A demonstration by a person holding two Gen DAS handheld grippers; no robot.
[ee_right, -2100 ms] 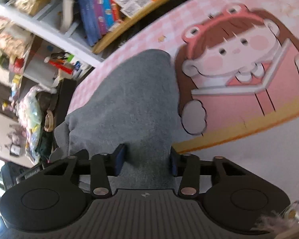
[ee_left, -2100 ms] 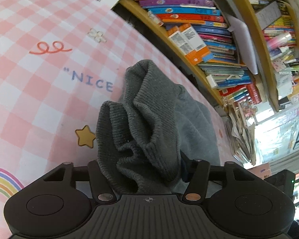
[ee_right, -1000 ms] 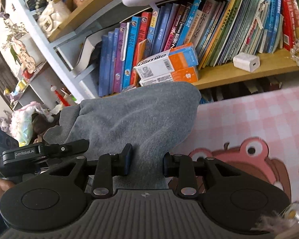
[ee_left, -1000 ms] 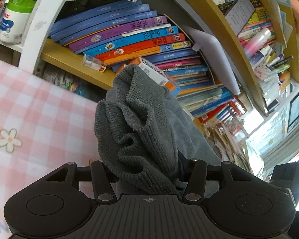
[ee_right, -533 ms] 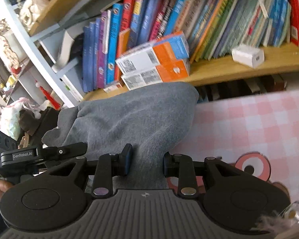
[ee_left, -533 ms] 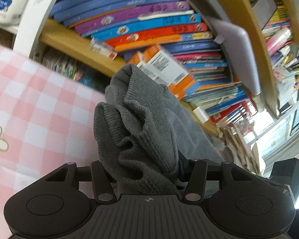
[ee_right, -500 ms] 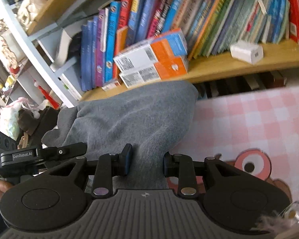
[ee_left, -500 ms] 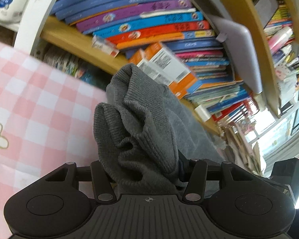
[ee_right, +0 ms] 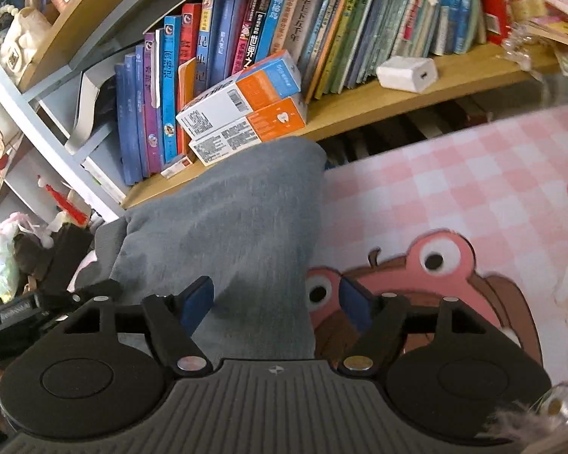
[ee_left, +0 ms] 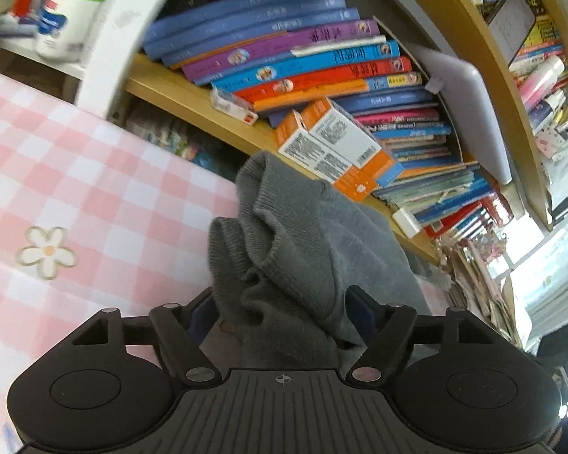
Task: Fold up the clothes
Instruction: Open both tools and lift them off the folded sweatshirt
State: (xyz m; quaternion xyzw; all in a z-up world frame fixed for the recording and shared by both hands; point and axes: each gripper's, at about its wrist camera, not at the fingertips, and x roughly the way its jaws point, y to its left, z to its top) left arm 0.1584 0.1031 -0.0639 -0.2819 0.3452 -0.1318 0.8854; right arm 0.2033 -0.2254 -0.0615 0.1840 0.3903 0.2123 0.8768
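A grey knit garment (ee_left: 295, 253) lies on the pink checked table cover (ee_left: 75, 196), its far edge near the bookshelf. In the left wrist view its ribbed hem is bunched between the jaws of my left gripper (ee_left: 282, 312), which stand wide apart around it. In the right wrist view the garment (ee_right: 231, 227) runs flat away from my right gripper (ee_right: 274, 300). The right jaws are also spread, the left pad on the cloth, the right pad over the cartoon print. The left gripper shows at the right wrist view's left edge (ee_right: 38, 306).
A wooden bookshelf (ee_right: 359, 98) full of books stands right behind the table edge. Orange and white boxes (ee_right: 242, 113) lie on its shelf just past the garment. A white charger (ee_right: 407, 73) sits on the shelf. A cartoon frog-hat print (ee_right: 435, 265) is on the cover.
Both grippers have opened: the jaws that pinched the garment half a second ago now stand apart. The garment has settled lower onto the table. Both views shifted slightly.
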